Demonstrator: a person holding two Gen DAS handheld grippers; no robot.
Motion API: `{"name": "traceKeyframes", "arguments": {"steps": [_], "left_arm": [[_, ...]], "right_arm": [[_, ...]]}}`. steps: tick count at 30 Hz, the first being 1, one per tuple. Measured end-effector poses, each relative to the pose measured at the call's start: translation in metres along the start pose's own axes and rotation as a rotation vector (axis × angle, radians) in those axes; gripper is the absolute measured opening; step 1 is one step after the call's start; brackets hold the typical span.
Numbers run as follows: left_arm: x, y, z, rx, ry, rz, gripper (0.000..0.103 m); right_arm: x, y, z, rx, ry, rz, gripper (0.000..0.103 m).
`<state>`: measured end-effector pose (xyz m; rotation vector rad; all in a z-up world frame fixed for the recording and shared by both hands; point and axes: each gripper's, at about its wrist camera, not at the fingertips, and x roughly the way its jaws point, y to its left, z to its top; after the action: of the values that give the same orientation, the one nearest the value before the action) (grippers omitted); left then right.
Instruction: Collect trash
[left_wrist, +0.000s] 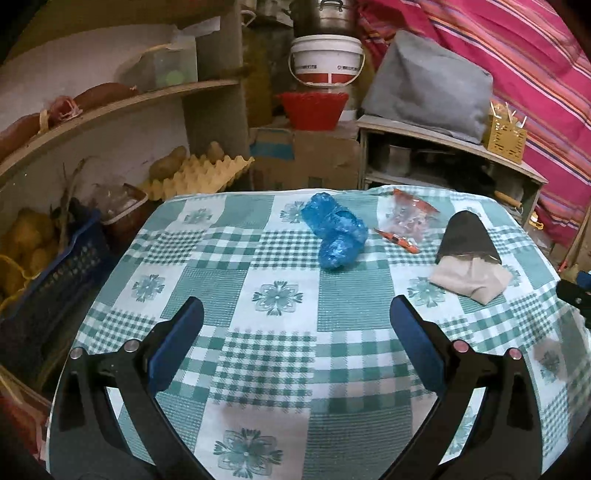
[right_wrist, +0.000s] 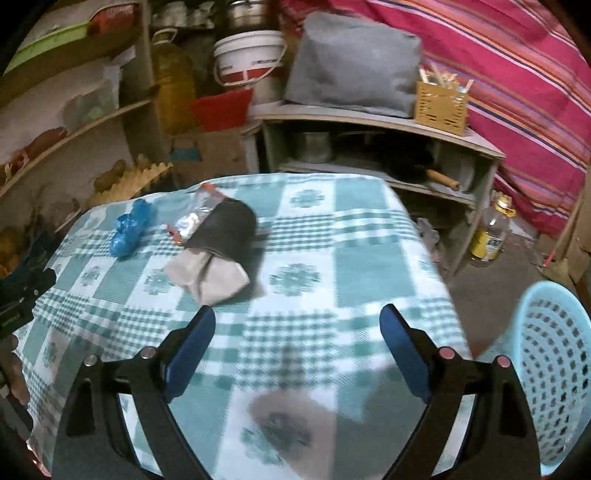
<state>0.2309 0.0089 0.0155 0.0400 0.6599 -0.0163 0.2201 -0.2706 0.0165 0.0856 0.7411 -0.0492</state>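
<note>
Trash lies on a green checked tablecloth (left_wrist: 280, 354). Crumpled blue plastic (left_wrist: 334, 230) lies at the far middle; it also shows in the right wrist view (right_wrist: 129, 229). A clear and red wrapper (left_wrist: 410, 214) and an orange pen-like piece (left_wrist: 397, 240) lie to its right. A black and beige paper bag (left_wrist: 469, 254) lies at the far right, and left of centre in the right wrist view (right_wrist: 218, 254). My left gripper (left_wrist: 295, 310) is open and empty above the near table. My right gripper (right_wrist: 297, 317) is open and empty. A light blue perforated basket (right_wrist: 554, 369) stands right of the table.
Shelves with an egg tray (left_wrist: 199, 173) and a blue crate of potatoes (left_wrist: 44, 266) stand to the left. A low shelf unit (right_wrist: 369, 155), red bowl (left_wrist: 312, 109) and white bucket (left_wrist: 327, 61) stand behind the table. A bottle (right_wrist: 491, 236) stands on the floor.
</note>
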Motion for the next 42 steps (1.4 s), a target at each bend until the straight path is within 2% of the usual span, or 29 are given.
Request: {"name": "traceKeyframes", "arguments": {"steps": [6,11,12,13,14,16,18,19,22,26,32,36,42], "left_arm": [[0.003,0.002,0.004,0.004,-0.005,-0.008,0.097],[0.008,0.002,0.009,0.004,-0.004,-0.01,0.097],[0.009,0.002,0.01,0.003,-0.005,-0.015,0.097],[0.009,0.002,0.012,0.004,-0.007,-0.015,0.097],[0.009,0.002,0.012,0.004,-0.008,-0.014,0.097],[0.009,0.003,0.015,-0.003,-0.013,-0.019,0.097],[0.009,0.003,0.016,-0.015,-0.01,-0.025,0.097],[0.01,0.004,0.016,-0.02,-0.007,-0.027,0.097],[0.008,0.001,0.015,-0.018,-0.005,-0.025,0.097],[0.005,-0.004,0.013,0.007,-0.01,-0.017,0.097],[0.0,-0.019,0.01,0.031,-0.004,-0.045,0.097],[0.002,-0.035,0.006,0.04,0.011,-0.064,0.097],[0.012,-0.07,0.008,0.052,0.032,-0.113,0.097]], "right_arm": [[0.041,0.023,0.01,-0.043,0.048,0.0,0.089],[0.067,0.025,0.017,0.0,0.076,0.037,0.087],[0.071,0.026,0.018,0.006,0.08,0.043,0.08],[0.076,0.026,0.018,0.016,0.093,0.058,0.068],[0.08,0.027,0.018,0.022,0.107,0.073,0.061],[0.088,0.028,0.015,0.037,0.134,0.115,0.041],[0.086,0.03,0.013,0.04,0.132,0.146,0.026],[0.085,0.03,0.012,0.034,0.131,0.152,0.013],[0.073,0.033,0.009,0.0,0.134,0.185,0.005],[0.053,0.034,0.001,-0.059,0.141,0.199,0.002],[0.023,0.026,-0.017,-0.086,0.168,0.242,0.001],[0.006,0.013,-0.023,-0.119,0.128,0.159,0.003],[0.003,-0.013,-0.019,-0.099,0.099,0.047,0.003]]}}
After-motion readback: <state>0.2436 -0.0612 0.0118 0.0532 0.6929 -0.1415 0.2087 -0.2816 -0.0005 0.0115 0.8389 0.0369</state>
